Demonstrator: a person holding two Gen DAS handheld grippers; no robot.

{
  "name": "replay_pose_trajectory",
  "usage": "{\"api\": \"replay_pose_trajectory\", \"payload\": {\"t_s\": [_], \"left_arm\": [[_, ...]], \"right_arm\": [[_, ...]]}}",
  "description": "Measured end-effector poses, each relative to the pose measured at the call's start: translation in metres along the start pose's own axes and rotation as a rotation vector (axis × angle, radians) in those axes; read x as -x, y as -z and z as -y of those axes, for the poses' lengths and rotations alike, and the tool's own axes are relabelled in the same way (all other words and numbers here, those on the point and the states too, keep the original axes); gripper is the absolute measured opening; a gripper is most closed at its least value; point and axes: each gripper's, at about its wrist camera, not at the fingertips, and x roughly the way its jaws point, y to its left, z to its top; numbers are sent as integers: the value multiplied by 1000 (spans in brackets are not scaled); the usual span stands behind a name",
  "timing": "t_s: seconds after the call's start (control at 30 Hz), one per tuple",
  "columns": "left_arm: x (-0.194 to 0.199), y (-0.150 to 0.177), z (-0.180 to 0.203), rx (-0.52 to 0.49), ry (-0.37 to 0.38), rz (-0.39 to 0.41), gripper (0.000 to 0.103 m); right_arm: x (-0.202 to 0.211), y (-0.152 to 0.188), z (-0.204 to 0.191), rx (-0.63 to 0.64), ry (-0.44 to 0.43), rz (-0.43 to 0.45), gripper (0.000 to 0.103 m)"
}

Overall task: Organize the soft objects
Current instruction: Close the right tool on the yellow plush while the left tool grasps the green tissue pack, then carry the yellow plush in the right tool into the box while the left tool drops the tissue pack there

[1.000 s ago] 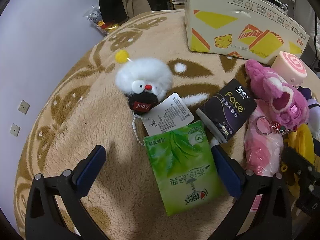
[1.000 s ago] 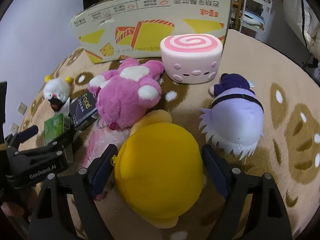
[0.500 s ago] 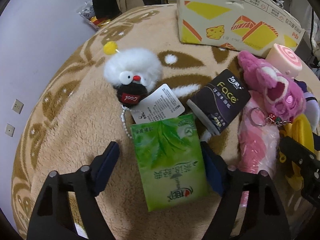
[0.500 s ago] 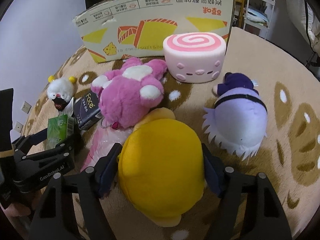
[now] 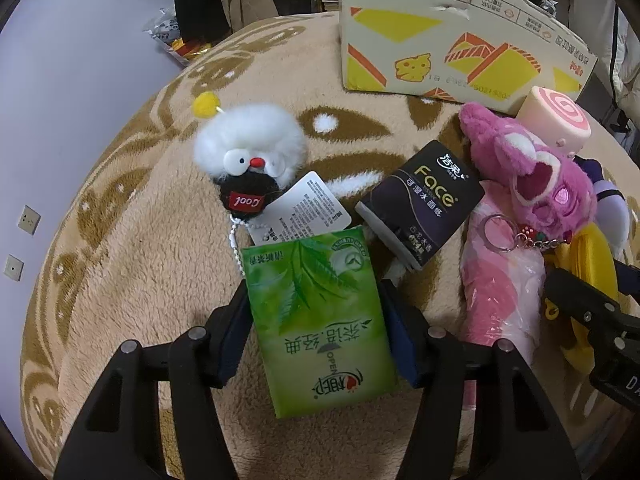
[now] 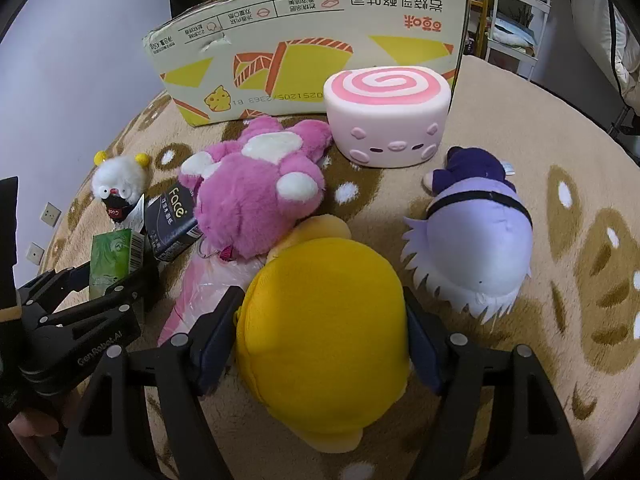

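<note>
My left gripper point(image 5: 316, 328) is shut on a green tissue pack point(image 5: 320, 320) that lies on the beige fleece blanket point(image 5: 140, 280); it also shows in the right wrist view point(image 6: 110, 260). My right gripper point(image 6: 320, 336) is shut on a yellow plush point(image 6: 324, 328), pads pressed on both its sides. Beside these lie a white fluffy doll point(image 5: 248, 152), a black Face tissue pack point(image 5: 424, 204), a pink plush bear point(image 6: 260, 180), a pink bagged item point(image 5: 496, 292), a pink swirl-roll cushion point(image 6: 386, 116) and a purple plush point(image 6: 476, 240).
A cardboard box point(image 6: 308, 44) stands at the back of the blanket. The white doll's paper tag point(image 5: 300, 208) lies under the green pack's far end. A wall with sockets point(image 5: 28, 220) is on the left. Shelves and clutter stand behind the box.
Both grippers have closed from open: the left's jaws now press the green tissue pack, the right's press the yellow plush. Both moved slightly forward.
</note>
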Motion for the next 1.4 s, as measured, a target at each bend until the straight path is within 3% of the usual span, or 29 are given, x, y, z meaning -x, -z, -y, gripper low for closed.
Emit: {"api": "replay_pose_trajectory", "payload": {"t_s": [0.17, 0.37, 0.8, 1.13, 1.4], "left_arm": [[9, 1, -2, 11, -10, 22, 59], [19, 0, -7, 48, 6, 31, 58], [52, -1, -11, 73, 16, 96, 57], [90, -8, -3, 5, -44, 209, 57], [116, -24, 2, -48, -25, 282, 58]], "right_arm": [[5, -1, -1, -7, -3, 10, 79], [24, -4, 3, -45, -35, 81, 79], [47, -9, -4, -2, -51, 166, 79], [67, -16, -21, 71, -36, 275, 79], [89, -33, -18, 62, -59, 381, 79]]}}
